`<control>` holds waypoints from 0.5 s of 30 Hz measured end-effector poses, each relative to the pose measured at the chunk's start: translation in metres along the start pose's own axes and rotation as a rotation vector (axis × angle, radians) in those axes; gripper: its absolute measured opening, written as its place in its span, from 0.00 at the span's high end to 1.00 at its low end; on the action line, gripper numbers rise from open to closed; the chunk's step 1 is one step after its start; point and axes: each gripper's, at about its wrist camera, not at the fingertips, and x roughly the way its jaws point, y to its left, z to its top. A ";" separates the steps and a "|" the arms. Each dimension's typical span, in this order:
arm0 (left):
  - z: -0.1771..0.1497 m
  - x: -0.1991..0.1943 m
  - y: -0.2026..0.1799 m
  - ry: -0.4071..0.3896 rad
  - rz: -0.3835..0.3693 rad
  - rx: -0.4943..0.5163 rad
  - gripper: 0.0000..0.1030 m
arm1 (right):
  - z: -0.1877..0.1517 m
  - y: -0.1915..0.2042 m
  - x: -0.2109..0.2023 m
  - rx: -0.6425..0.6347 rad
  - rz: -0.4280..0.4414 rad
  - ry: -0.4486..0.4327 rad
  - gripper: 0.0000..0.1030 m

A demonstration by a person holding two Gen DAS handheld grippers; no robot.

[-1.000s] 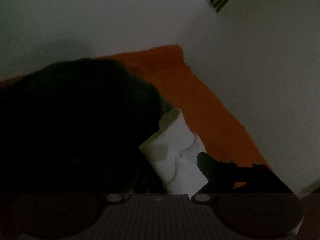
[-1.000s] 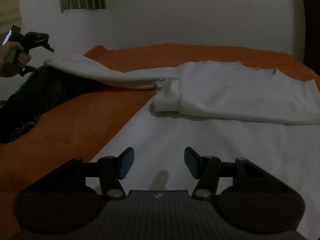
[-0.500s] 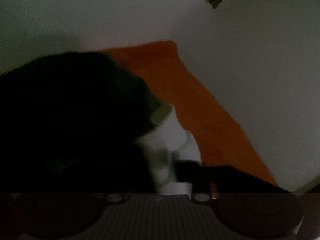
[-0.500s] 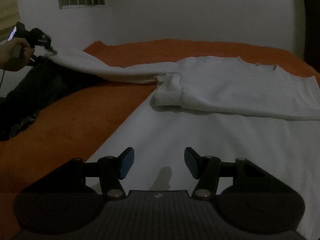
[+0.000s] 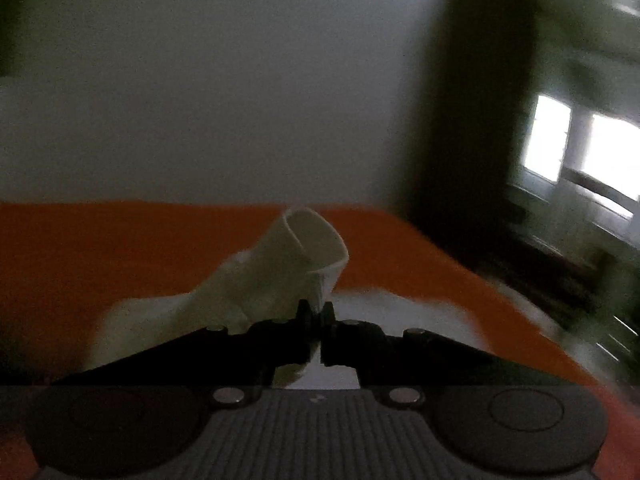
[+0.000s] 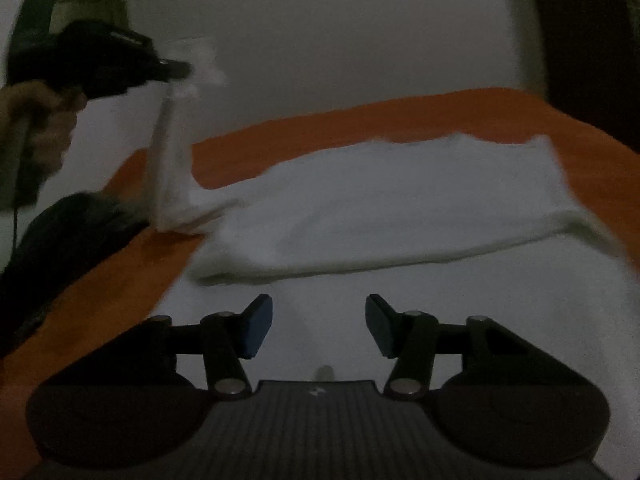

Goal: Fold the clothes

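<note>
Our left tongs (image 5: 318, 320) are pinched tight on the cuff of a white sleeve (image 5: 304, 252), which hangs as a limp strip from them down to the bed; our right tongs (image 6: 319, 326) stand half open over white cloth with nothing between the pads. The white garment (image 6: 400, 208) lies spread across the orange bed cover (image 6: 440, 116), its body already doubled over on itself. We judge it light, soft and floppy, not slippery: it will sag and crease wherever it is not held, so hems, cuffs and corners are the places to take it, and a thin pinch of one layer is enough. Beside the sleeve's foot lies a dark garment (image 6: 68, 236), near enough to catch a trailing edge. Beyond the bed are a pale wall (image 5: 240, 100), a dark tall shape (image 5: 472, 100) we cannot identify, and a bright window (image 5: 580, 144); none of them blocks the fold.
</note>
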 end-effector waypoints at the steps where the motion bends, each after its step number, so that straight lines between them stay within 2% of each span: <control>1: -0.003 0.006 -0.021 0.020 -0.072 0.046 0.89 | 0.003 -0.014 -0.008 0.013 -0.023 -0.002 0.46; 2: -0.005 0.013 -0.042 0.041 -0.145 0.093 0.85 | 0.005 -0.028 -0.015 0.022 -0.053 -0.004 0.46; 3: -0.003 0.009 -0.047 0.026 -0.170 0.108 0.74 | 0.006 -0.039 -0.020 0.024 -0.079 0.001 0.46; 4: 0.001 0.002 -0.045 0.000 -0.179 0.112 0.57 | 0.007 -0.054 -0.026 0.026 -0.111 0.009 0.46; 6: 0.009 -0.012 -0.043 -0.052 -0.197 0.121 0.45 | 0.008 -0.078 -0.034 0.018 -0.127 0.035 0.46; 7: 0.014 -0.018 -0.031 -0.069 -0.180 0.105 0.45 | 0.010 -0.093 -0.037 0.044 -0.115 0.048 0.46; 9: 0.026 -0.018 0.004 -0.045 -0.057 0.078 0.43 | 0.015 -0.115 -0.038 0.105 -0.086 0.069 0.46; 12: 0.035 0.004 0.070 0.059 0.178 0.050 0.43 | 0.029 -0.144 -0.027 0.204 -0.035 0.126 0.45; 15: 0.029 0.038 0.134 0.159 0.321 -0.013 0.44 | 0.038 -0.164 -0.001 0.356 -0.008 0.209 0.45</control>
